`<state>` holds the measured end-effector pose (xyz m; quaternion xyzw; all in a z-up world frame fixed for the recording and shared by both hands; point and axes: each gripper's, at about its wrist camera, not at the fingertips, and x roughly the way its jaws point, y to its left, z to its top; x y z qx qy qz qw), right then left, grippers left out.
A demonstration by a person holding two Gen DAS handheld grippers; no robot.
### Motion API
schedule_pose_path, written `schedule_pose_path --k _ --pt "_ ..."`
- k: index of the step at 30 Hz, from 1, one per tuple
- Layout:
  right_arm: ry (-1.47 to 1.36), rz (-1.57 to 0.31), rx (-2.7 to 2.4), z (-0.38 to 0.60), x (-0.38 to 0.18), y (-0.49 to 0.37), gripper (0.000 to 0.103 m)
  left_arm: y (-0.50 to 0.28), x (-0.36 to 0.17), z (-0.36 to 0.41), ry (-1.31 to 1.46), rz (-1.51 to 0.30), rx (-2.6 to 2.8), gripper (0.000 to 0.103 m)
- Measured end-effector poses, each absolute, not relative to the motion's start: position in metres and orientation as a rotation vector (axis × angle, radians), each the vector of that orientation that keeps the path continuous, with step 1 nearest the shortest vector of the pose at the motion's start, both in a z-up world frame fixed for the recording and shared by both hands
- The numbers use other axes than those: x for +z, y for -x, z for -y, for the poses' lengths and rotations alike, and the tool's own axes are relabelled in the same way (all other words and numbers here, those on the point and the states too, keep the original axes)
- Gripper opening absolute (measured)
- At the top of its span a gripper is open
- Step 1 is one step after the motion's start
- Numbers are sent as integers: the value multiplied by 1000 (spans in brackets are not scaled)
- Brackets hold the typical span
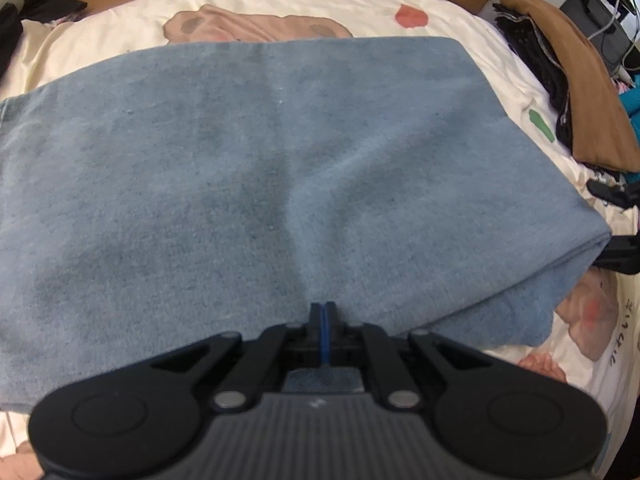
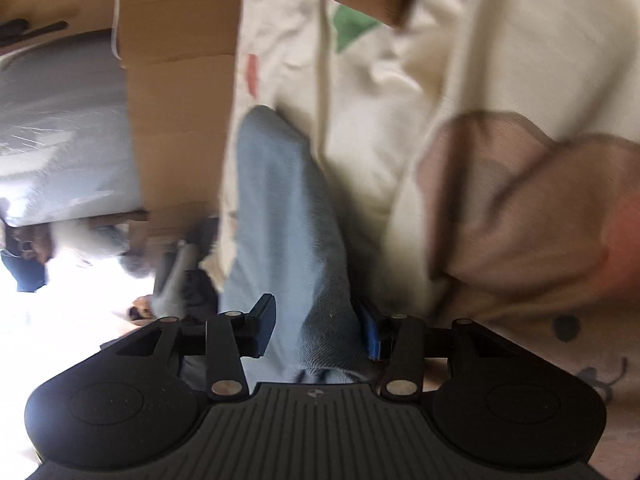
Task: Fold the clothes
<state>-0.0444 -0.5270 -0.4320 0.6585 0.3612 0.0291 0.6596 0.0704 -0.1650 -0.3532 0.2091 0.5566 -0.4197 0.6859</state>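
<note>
Left cam's decent: soft even indoor light, my blue denim (image 1: 280, 168) just slightly soft, fisheye bending the edges and dark corners. Right cam is a mess, heavy motion smear across the cream bedsheet (image 2: 460, 120), and the lower left is blown out to pure white glare.

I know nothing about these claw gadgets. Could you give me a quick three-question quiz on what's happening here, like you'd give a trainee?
1. True or false: the left claw is shut at the near edge of the folded light-blue denim garment.
2. What lies between the right claw's fingers? A) brown cloth B) blue denim C) nothing
3. What is stacked at the right edge of the cream cartoon-print bedsheet?

Key: 1 true. 2 B. 3 A pile of clothes, tan-brown garment on top.
</note>
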Motion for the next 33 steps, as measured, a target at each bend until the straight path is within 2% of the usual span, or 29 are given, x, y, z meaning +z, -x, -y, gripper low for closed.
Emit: schedule_pose_path --k 11,13,14,15,17,22,23,26,27,33 --pt "-1451 -881 71 517 -445 4 51 -72 -356 167 -450 -1244 -934 3" --pt "-1437 -889 82 517 -442 1 37 -73 -357 167 -439 -1251 -931 3" --pt "-1430 -894 87 517 -441 -1 23 -73 -357 167 -439 -1251 -931 3" --pt "-1423 -898 92 517 -440 -3 17 -73 -357 168 -439 -1252 -932 3" --pt "-1410 -903 103 517 -437 -6 13 -75 -354 170 -442 -1261 -933 3" --pt "-1364 -904 128 512 -415 -16 15 -96 -334 166 -388 -1226 -900 5" --pt "-1356 -916 124 512 -414 -19 18 -100 -332 168 -385 -1224 -902 5" --pt "-1338 -943 107 514 -416 -24 36 -110 -330 179 -397 -1206 -906 5" --pt "-1332 -950 102 516 -418 -24 38 -113 -331 182 -397 -1205 -908 5" --pt "-1296 -973 88 525 -427 -32 39 -124 -341 193 -387 -1214 -904 5"
